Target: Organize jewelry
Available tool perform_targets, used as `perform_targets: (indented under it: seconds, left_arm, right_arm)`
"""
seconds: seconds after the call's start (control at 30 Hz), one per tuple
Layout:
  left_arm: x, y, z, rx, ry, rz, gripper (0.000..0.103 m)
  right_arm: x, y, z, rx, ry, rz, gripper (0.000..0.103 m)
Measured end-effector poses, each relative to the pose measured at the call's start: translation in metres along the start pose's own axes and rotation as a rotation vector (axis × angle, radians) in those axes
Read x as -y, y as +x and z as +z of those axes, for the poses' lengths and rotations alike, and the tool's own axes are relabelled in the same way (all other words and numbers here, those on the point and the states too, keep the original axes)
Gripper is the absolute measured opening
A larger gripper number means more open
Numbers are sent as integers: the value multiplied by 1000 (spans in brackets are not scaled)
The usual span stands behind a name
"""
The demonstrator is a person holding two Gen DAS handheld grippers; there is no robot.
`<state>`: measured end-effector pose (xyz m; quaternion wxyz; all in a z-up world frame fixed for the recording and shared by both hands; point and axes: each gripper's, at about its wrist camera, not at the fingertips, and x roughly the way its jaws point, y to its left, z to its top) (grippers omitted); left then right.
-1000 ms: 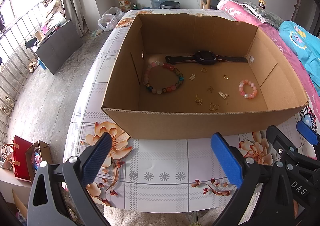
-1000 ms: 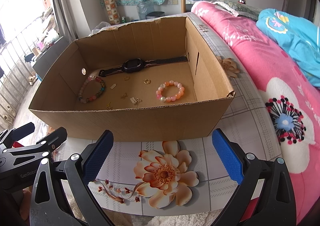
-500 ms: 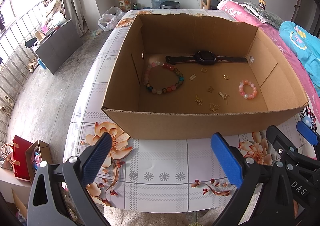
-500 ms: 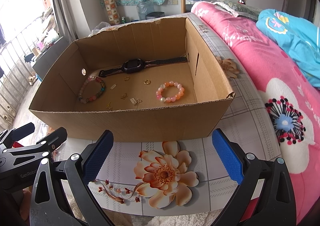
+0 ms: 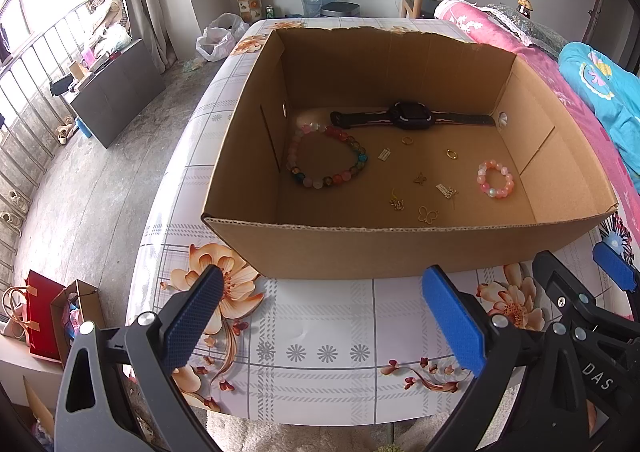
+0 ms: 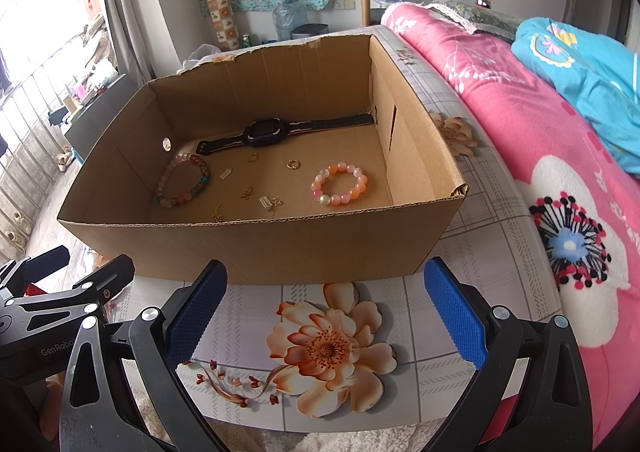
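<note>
An open cardboard box (image 5: 400,248) (image 6: 260,248) stands on a floral table. Inside lie a black watch (image 5: 408,116) (image 6: 266,133), a large multicoloured bead bracelet (image 5: 326,157) (image 6: 185,180), a small pink bead bracelet (image 5: 496,179) (image 6: 339,183), gold rings (image 5: 452,153) (image 6: 293,163) and several small gold charms (image 5: 427,213) (image 6: 270,202). My left gripper (image 5: 324,316) is open and empty in front of the box. My right gripper (image 6: 326,310) is open and empty, also in front of the box, right of the left one.
The table (image 5: 312,352) has a floral plastic cover; its near edge is just below the grippers. A bed with a pink blanket (image 6: 540,139) runs along the right. Floor with bags (image 5: 44,308) lies to the left.
</note>
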<state>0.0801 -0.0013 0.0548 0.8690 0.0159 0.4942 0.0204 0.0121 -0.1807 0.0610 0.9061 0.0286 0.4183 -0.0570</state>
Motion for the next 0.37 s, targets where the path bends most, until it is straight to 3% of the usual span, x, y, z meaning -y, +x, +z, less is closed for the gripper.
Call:
perform_targets:
  seconds: [0.37]
  left_arm:
    - [1, 0, 0, -4, -3, -3, 97]
  right_arm:
    - [0, 0, 0, -1, 0, 1, 95]
